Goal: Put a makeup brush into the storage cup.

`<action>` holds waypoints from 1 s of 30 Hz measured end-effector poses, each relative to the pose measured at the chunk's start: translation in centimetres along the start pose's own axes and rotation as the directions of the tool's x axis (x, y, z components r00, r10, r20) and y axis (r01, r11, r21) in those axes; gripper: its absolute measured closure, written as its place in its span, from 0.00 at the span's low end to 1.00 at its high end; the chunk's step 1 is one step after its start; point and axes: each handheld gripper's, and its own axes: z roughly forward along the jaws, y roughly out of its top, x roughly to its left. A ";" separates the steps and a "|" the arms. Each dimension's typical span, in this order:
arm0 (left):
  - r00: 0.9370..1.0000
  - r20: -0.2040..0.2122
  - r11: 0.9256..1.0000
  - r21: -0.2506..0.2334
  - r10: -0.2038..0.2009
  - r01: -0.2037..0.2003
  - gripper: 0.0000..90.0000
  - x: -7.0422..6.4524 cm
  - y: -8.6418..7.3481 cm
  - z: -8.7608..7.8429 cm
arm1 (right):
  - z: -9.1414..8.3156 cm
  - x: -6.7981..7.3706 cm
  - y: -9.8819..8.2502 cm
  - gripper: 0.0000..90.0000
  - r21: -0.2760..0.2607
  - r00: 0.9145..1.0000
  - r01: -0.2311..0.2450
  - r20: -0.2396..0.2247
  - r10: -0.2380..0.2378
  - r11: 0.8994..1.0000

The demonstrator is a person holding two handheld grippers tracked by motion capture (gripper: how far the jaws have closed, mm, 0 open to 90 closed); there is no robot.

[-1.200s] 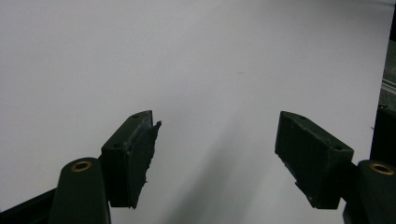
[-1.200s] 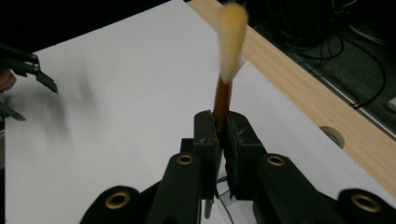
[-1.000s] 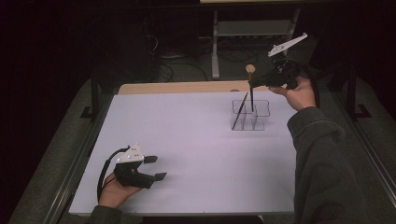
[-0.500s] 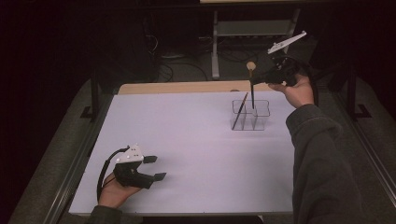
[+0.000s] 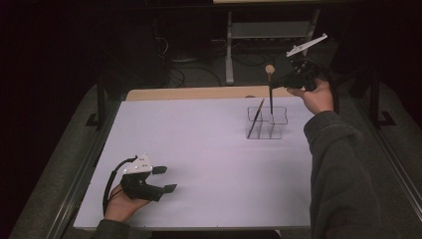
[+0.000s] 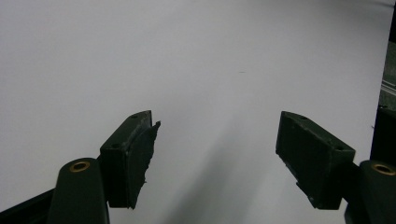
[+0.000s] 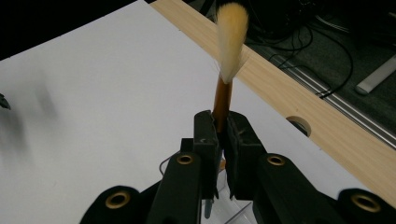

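Observation:
A clear divided holder (image 5: 266,125) stands at the back right of the white table (image 5: 199,149). A dark stick (image 5: 256,117) leans in its left part. My right gripper (image 5: 280,82) is shut on a brush (image 5: 271,94) with a tan bristle tip. The brush stands nearly upright, bristles up, with its lower end inside the holder. In the right gripper view the pads clamp the orange-brown handle (image 7: 221,100) just below the bristles (image 7: 231,42). My left gripper (image 5: 164,179) rests open at the front left, with nothing between its jaws (image 6: 215,154).
A wooden strip (image 5: 199,93) with a round hole (image 7: 299,125) runs along the table's far edge. Behind it stand a metal frame (image 5: 230,45) and cables (image 5: 189,74) on the floor. Black rails border the table on both sides.
The brush has swung from a slant to nearly upright over the holder, as the right hand shifted slightly right. The left gripper has not moved.

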 end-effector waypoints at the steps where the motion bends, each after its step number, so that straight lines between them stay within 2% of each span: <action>1: 1.000 0.000 1.000 0.000 -0.001 0.001 0.30 0.0 0.0 0.0 | 0.0 0.0 0.0 0.92 0.003 1.000 -0.003 0.003 0.003 1.000; 5: 1.000 0.001 1.000 0.004 -0.005 0.005 0.30 -0.1 0.0 0.1 | 0.2 -0.2 -0.2 0.92 0.007 1.000 -0.011 0.011 0.011 1.000; 7: 1.000 -0.002 1.000 0.002 0.006 -0.006 0.30 0.0 0.0 0.0 | 0.3 -0.3 -0.4 0.92 0.008 1.000 -0.016 0.010 0.016 1.000; 11: 1.000 0.004 1.000 -0.003 -0.003 0.003 0.30 0.0 0.0 0.1 | 0.7 -0.4 -0.7 0.92 0.013 1.000 -0.026 0.015 0.026 1.000; 20: 1.000 0.004 1.000 0.001 -0.005 0.005 0.30 0.2 -0.2 0.1 | 1.5 -0.6 -1.0 0.92 0.013 1.000 -0.015 0.015 0.015 1.000; 21: 1.000 0.002 1.000 0.000 -0.002 0.002 0.30 0.2 -0.2 0.1 | 1.5 -0.5 -1.0 0.92 0.020 1.000 -0.029 0.013 0.029 0.999; 23: 1.000 0.003 1.000 -0.002 -0.010 0.010 0.30 0.1 -0.2 0.0 | 1.7 -0.6 -1.1 0.92 0.017 1.000 -0.013 0.021 0.012 1.000; 24: 1.000 0.003 1.000 -0.002 -0.007 0.007 0.30 0.1 -0.2 0.1 | 1.8 -0.5 -1.1 0.92 0.015 0.999 -0.029 0.016 0.028 0.999; 25: 1.000 0.003 1.000 0.000 -0.004 0.004 0.30 0.1 -0.2 0.0 | 1.9 -0.6 -1.3 0.92 0.014 1.000 -0.017 0.017 0.016 1.000; 26: 1.000 0.003 1.000 0.001 0.000 0.000 0.30 0.2 -0.2 0.1 | 2.0 -0.5 -1.3 0.92 0.020 0.999 -0.029 0.020 0.029 0.999; 30: 1.000 0.003 1.000 0.008 -0.003 0.003 0.30 0.1 -0.2 0.1 | 2.3 -0.7 -1.7 0.92 0.018 0.999 -0.031 0.017 0.031 0.999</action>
